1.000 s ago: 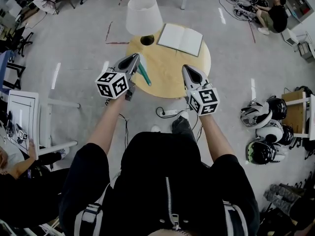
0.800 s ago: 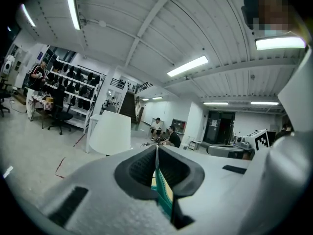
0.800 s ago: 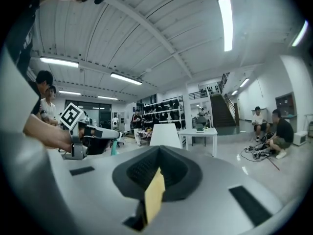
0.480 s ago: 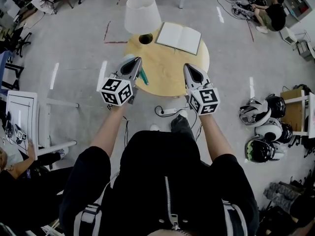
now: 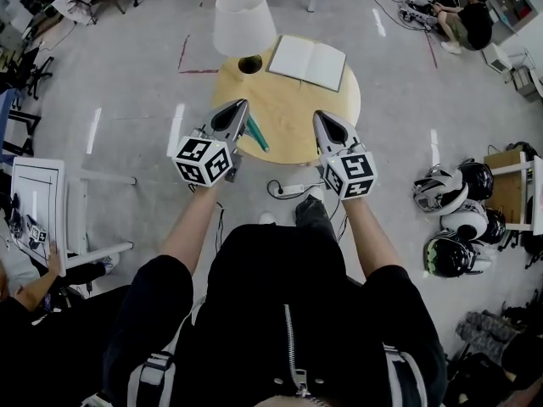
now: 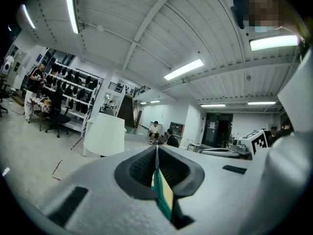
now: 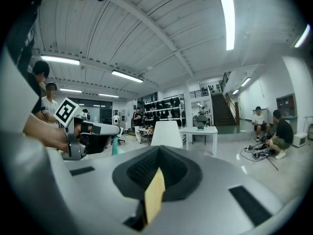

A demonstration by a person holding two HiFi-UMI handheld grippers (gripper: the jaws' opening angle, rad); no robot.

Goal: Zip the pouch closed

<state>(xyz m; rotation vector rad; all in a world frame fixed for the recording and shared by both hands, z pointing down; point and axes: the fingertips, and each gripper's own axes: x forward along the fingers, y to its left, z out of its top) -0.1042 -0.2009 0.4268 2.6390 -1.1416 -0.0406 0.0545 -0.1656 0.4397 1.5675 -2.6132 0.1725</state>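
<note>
A slim teal pouch (image 5: 254, 133) hangs from the tip of my left gripper (image 5: 241, 103), over the left edge of the round wooden table (image 5: 293, 113). The left gripper is shut on the pouch's top. In the left gripper view the teal pouch (image 6: 161, 195) drops down from between the closed jaws of that gripper (image 6: 156, 149). My right gripper (image 5: 321, 116) is level over the table's right front edge, shut with nothing in it, a hand's width from the pouch. The right gripper view shows its closed jaws (image 7: 157, 149) and, off to the left, the left gripper with the pouch (image 7: 115, 145).
A white lamp (image 5: 244, 22) and an open notebook (image 5: 308, 62) sit at the back of the table. A power strip with cable (image 5: 293, 192) lies on the floor under the front edge. Helmets (image 5: 450, 214) are piled at right, a white chair (image 5: 38, 202) at left. People sit on the floor far back.
My left gripper has shifted slightly right and toward me, carrying the pouch along. The right gripper has stayed where it was.
</note>
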